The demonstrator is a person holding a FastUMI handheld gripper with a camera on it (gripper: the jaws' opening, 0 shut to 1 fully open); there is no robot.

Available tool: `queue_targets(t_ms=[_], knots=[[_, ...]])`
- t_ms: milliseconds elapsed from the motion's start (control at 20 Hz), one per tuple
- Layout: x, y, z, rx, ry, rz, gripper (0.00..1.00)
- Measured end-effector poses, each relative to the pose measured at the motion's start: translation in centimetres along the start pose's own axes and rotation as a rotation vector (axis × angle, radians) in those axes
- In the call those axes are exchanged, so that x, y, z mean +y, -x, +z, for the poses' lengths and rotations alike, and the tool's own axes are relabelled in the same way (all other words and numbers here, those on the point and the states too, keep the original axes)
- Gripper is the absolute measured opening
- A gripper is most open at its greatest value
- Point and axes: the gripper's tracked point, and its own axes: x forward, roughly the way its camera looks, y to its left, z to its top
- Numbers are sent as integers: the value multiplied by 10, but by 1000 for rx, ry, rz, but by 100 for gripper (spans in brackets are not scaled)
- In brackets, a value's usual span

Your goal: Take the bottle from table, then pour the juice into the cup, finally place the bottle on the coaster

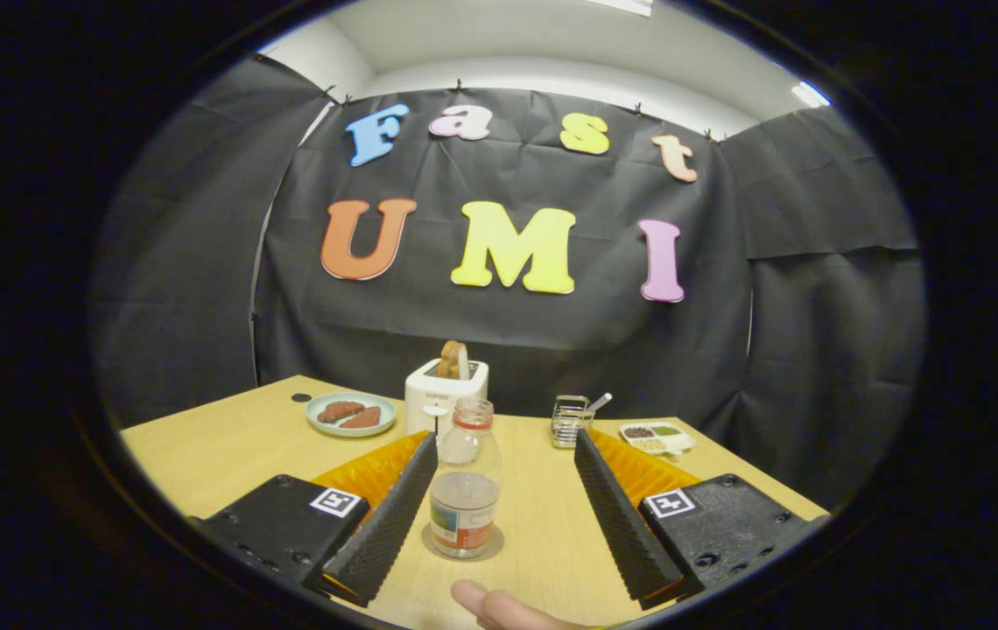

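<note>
Two fingers (411,499) spread, bottle (465,481) on coaster (429,544)

Wooden table (228,455), plate (351,413), toaster (444,394), coaster (462,544), possibly a rack (571,420), tray (657,437)

Toaster (445,395) with bread, plate (351,414) beside it, wire rack (571,418) and snack tray (657,437) on the table (219,446)

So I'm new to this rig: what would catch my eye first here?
The clear bottle stands upright on a round coaster between the open jaws of the gripper, nearer one finger. Beyond it a white toaster holds bread, beside a plate of brown food on the wooden table.
</note>
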Motion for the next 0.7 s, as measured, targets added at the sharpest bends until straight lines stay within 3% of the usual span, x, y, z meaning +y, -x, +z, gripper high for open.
queue_targets(t_ms=[700], knots=[[-64,129,95,-41,-52,-55,100]])
